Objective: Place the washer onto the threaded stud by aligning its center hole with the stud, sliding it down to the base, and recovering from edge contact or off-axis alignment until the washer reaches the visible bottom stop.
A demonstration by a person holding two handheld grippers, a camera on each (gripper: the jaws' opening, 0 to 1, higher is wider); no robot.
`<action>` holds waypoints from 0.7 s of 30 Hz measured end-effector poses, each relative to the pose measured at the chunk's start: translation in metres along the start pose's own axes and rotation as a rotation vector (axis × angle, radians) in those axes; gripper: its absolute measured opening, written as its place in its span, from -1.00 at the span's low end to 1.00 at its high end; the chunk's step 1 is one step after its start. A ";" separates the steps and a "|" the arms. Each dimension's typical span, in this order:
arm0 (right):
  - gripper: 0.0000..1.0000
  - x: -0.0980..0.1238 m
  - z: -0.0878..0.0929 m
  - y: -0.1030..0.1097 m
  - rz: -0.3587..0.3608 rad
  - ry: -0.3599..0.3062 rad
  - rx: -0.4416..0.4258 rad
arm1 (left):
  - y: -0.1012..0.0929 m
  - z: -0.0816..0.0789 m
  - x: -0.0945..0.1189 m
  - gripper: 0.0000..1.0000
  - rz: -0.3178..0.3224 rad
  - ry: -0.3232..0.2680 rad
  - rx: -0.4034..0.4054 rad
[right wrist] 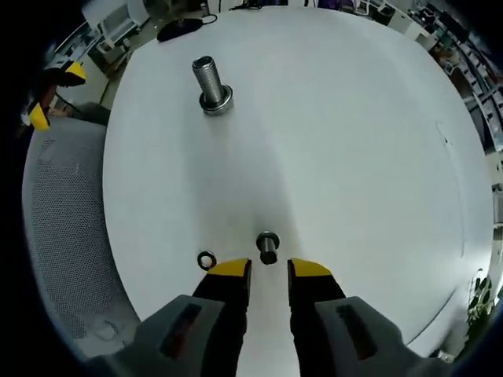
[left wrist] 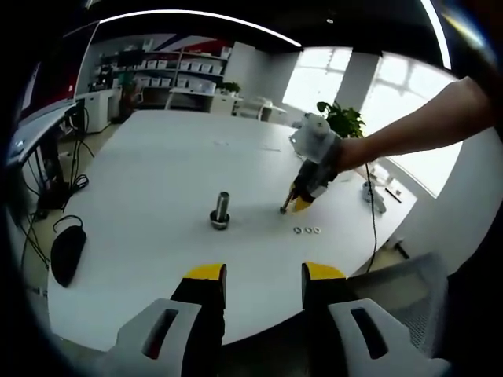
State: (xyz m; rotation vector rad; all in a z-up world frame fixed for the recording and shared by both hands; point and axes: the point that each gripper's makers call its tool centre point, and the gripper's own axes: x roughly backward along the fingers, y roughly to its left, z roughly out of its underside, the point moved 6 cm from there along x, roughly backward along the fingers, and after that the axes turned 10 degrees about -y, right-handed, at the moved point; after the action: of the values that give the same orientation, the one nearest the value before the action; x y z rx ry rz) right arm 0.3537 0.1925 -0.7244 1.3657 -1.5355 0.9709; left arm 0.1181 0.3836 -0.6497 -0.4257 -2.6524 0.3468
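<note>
In the right gripper view, the right gripper (right wrist: 269, 271) stands low centre, jaws narrowly apart and empty, just short of a small stud (right wrist: 267, 247); one washer (right wrist: 206, 260) lies beside its left jaw. A second, larger stud (right wrist: 211, 84) stands upper left on the white table (right wrist: 354, 141). In the left gripper view, the left gripper (left wrist: 263, 276) hangs wide and empty; three washers (left wrist: 307, 230) lie right of centre.
</note>
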 end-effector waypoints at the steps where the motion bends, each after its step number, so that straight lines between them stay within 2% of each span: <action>1: -0.58 0.002 0.004 0.001 -0.001 0.005 -0.005 | 0.000 0.000 0.000 -0.27 -0.001 -0.002 0.001; 10: -0.55 0.010 0.030 0.022 -0.023 0.001 -0.029 | -0.005 -0.001 0.002 -0.28 -0.012 -0.013 -0.001; 21: -0.53 0.010 0.047 0.049 -0.069 0.000 -0.019 | -0.015 0.001 0.002 -0.28 -0.005 -0.015 -0.010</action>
State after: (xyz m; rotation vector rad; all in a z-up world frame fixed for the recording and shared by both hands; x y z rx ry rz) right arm 0.2999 0.1503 -0.7318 1.3961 -1.4845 0.9124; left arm 0.1125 0.3701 -0.6450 -0.4209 -2.6703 0.3360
